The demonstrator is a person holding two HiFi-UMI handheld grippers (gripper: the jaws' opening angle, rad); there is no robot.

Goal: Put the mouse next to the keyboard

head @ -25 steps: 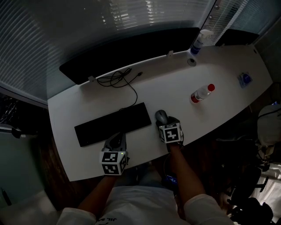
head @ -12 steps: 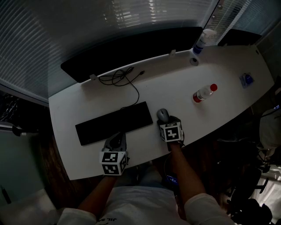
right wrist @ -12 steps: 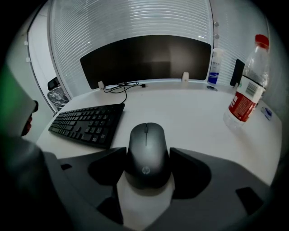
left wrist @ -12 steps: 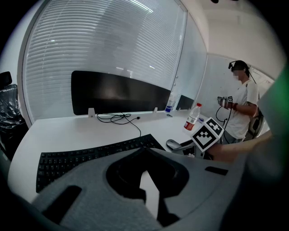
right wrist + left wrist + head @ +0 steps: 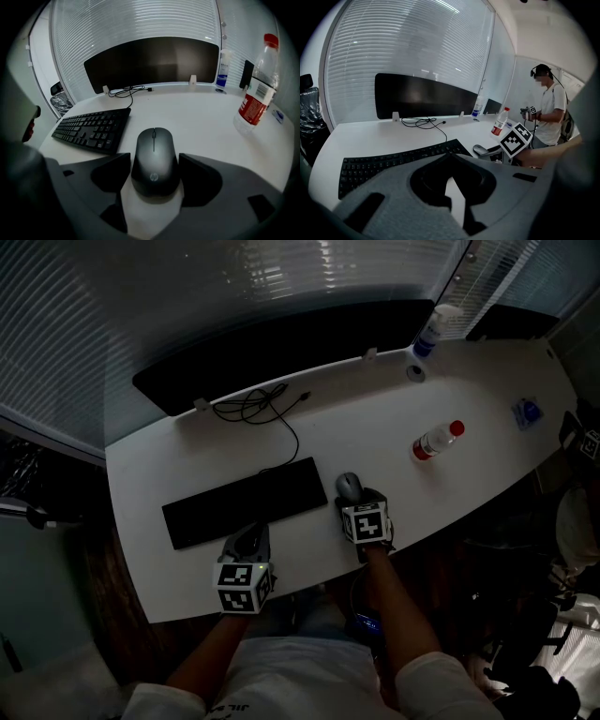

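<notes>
A dark mouse lies on the white table, just off the right end of the black keyboard. My right gripper reaches it from the near side, and its two jaws press against the mouse's left and right flanks. My left gripper hovers at the keyboard's near edge, jaws together with nothing between them. From the left gripper view the keyboard stretches ahead and the mouse shows at the right.
A red-capped water bottle lies right of the mouse. A spray bottle and a dark screen stand along the back, with a coiled cable before it. A small blue item lies far right. A person stands beyond.
The head view has drifted a little; the mouse, the keyboard and both grippers keep their places relative to one another.
</notes>
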